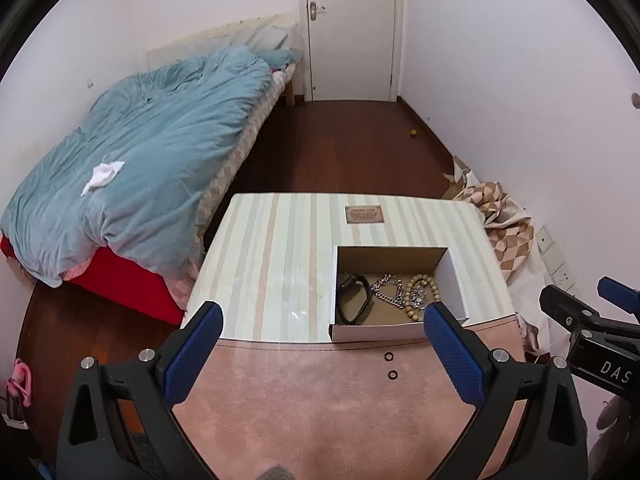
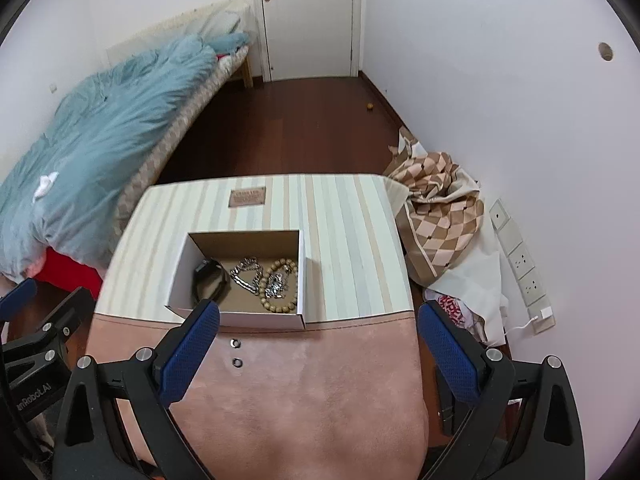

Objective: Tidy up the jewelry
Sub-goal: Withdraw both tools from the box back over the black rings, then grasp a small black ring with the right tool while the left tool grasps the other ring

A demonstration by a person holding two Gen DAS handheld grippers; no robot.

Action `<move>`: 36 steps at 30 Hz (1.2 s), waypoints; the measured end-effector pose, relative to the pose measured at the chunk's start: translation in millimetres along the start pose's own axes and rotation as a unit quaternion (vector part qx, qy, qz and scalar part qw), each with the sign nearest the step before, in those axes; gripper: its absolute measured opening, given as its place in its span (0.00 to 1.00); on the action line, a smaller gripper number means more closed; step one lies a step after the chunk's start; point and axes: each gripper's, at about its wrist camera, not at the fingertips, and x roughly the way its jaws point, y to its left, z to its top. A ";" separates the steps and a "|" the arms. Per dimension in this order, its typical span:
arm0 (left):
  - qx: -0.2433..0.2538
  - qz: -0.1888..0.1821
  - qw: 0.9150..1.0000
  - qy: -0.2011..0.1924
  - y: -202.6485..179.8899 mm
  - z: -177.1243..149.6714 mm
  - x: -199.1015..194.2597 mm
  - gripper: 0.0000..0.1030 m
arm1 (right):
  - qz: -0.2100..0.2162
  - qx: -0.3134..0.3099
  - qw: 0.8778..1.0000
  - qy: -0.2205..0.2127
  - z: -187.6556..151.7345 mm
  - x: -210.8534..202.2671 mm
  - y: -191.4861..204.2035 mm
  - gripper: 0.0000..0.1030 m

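Observation:
An open white cardboard box (image 1: 452, 280) (image 2: 180, 276) stands on the table. In it lie a black wristband (image 1: 352, 296) (image 2: 208, 280), a silver chain (image 1: 388, 290) (image 2: 248, 272) and a wooden bead bracelet (image 1: 420, 296) (image 2: 280, 292). Two small dark rings (image 1: 390, 365) (image 2: 236, 353) lie on the pink mat just in front of the box. My left gripper (image 1: 322, 344) is open and empty above the mat. My right gripper (image 2: 318, 340) is open and empty, also above the mat, to the right of the rings.
The table has a striped cloth (image 1: 272, 248) (image 2: 352, 232) at the back and a pink mat (image 1: 320, 408) (image 2: 304, 392) at the front. A bed with a blue duvet (image 1: 140, 152) stands to the left. Checked fabric (image 2: 436, 216) and wall sockets (image 2: 520, 260) lie to the right.

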 end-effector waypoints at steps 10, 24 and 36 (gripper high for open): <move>-0.012 0.005 1.000 -0.005 0.9 -3.9 -9.7 1.00 | 0.017 0.021 1.000 -0.005 -11.5 -15.4 -5.1 0.98; -0.002 0.165 0.972 0.169 50.1 -103.2 134.4 1.00 | 0.089 -0.016 0.987 0.133 -98.2 137.6 53.8 0.60; -0.007 0.188 0.961 0.201 76.0 -117.3 158.8 1.00 | 0.085 -0.074 0.985 0.128 -117.5 187.0 106.9 0.25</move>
